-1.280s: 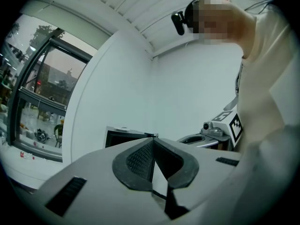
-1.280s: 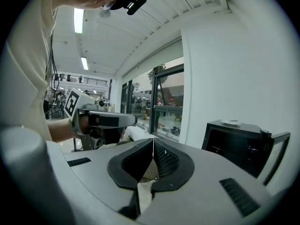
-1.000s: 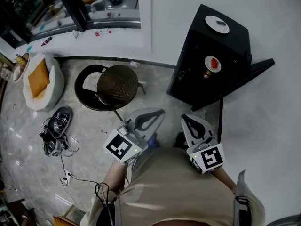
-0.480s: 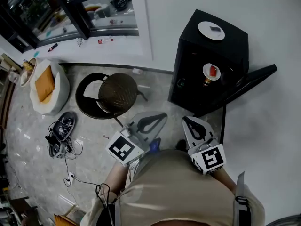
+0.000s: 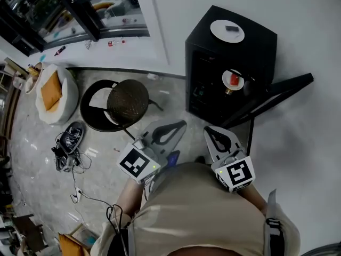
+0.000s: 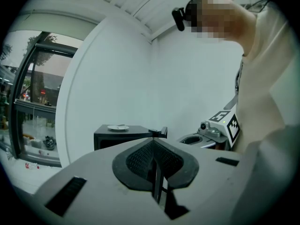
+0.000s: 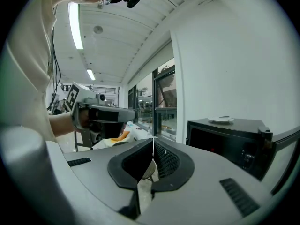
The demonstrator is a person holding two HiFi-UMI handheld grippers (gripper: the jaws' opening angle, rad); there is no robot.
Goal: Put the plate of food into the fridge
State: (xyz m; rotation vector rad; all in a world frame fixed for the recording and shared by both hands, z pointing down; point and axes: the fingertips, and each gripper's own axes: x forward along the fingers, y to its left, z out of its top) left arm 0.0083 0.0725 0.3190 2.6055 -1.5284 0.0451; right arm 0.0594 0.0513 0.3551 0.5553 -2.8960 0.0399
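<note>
Black fridge [image 5: 258,44] stood open, holding a plate of red food [image 5: 233,80], with a second plate [image 5: 227,30] bearing a dark morsel on its top; left gripper [image 5: 183,125] and right gripper [image 5: 208,130] were clamped together, empty

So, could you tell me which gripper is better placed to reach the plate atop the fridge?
Probably the right: the right gripper points straight at the fridge, nearer the plate; the left gripper sits farther aside, by the chair.
</note>
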